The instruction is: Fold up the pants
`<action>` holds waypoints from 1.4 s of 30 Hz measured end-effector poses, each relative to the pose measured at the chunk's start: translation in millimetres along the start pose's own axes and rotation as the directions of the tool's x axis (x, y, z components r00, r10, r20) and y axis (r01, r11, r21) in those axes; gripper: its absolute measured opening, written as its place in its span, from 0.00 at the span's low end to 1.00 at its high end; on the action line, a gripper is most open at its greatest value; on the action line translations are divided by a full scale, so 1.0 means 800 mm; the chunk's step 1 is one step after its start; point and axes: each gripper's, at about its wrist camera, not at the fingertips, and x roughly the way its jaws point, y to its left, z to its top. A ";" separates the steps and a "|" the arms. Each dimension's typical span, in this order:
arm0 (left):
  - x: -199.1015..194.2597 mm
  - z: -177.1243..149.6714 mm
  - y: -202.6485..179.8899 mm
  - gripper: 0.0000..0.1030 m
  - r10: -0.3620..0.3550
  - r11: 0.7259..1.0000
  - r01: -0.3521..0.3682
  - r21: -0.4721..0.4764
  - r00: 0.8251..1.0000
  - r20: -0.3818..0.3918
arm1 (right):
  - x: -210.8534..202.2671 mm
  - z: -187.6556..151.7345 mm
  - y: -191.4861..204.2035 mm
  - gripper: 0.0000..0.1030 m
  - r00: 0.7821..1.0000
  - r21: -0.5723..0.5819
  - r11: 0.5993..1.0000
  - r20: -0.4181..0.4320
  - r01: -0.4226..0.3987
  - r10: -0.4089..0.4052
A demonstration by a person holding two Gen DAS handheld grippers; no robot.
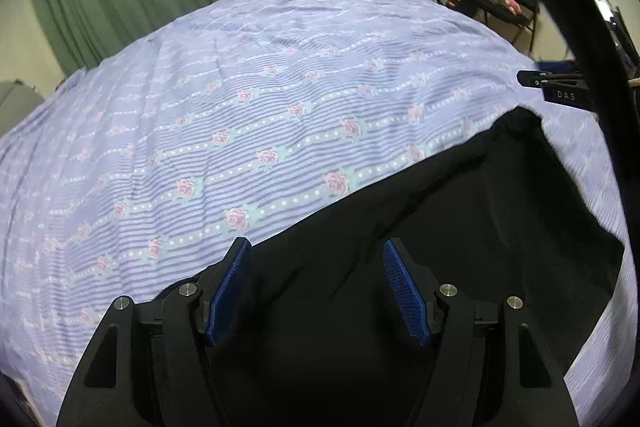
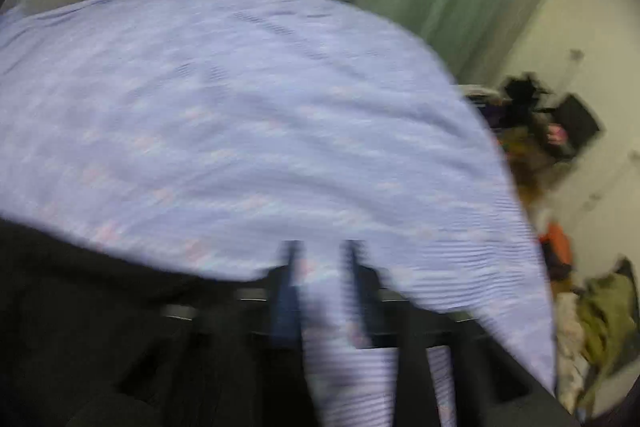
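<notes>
Left gripper (image 1: 316, 287) angles downward over the black pants (image 1: 460, 211) at lower right of its frame, jaws spread and empty. Right gripper (image 2: 320, 291), badly blurred, hangs over the floral bedsheet (image 2: 240, 115), jaws apart with nothing between them; pants lie lower left.

black pants (image 1: 420, 227), lilac rose-striped bedsheet (image 1: 240, 87)
</notes>
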 end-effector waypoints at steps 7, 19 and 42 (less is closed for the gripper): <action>-0.054 -0.032 0.042 0.67 0.001 1.000 0.000 -0.029 1.000 0.022 | -0.099 -0.004 0.040 0.75 0.990 0.063 0.993 0.113 -0.095 0.087; -0.133 -0.134 0.253 0.66 0.138 0.950 -0.143 -0.279 0.990 -0.036 | -0.158 -0.096 0.253 0.75 0.899 0.064 0.899 -0.047 -0.433 0.436; -0.040 -0.128 0.263 0.11 0.065 0.916 -0.107 -0.387 0.991 -0.120 | -0.174 -0.065 0.269 0.71 0.871 0.097 0.867 0.008 -0.490 0.491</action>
